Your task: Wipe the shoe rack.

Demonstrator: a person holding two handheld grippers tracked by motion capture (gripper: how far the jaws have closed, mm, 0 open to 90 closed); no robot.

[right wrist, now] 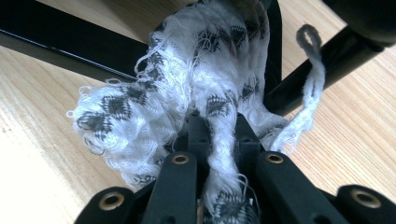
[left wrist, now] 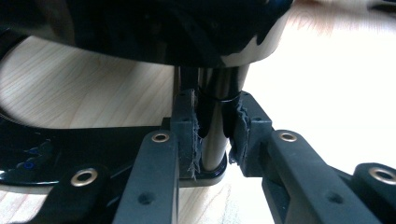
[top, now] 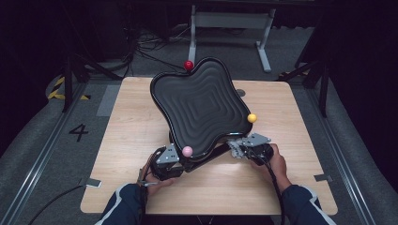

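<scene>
Carefully now: keep left gripper jaws clamped on the black stand's post under the tilted tray, right gripper jaws pinching the white cloth, wiping gently along the frame above the table.

You work at a square light-wood table top with rounded corners, and everything below is placed from it. Beyond its far edge stands a white metal frame stand on two feet, with a tangle of black cables on the floor to the left of that stand. The grey carpeted floor surrounds the table; to the table's left you see a black numeral 4 marked on it, and farther back on that side a patch of yellow-and-black hazard tape. Metal floor rails run along both sides of the table. The room behind is dark, with light falling mostly on the table top.
</scene>
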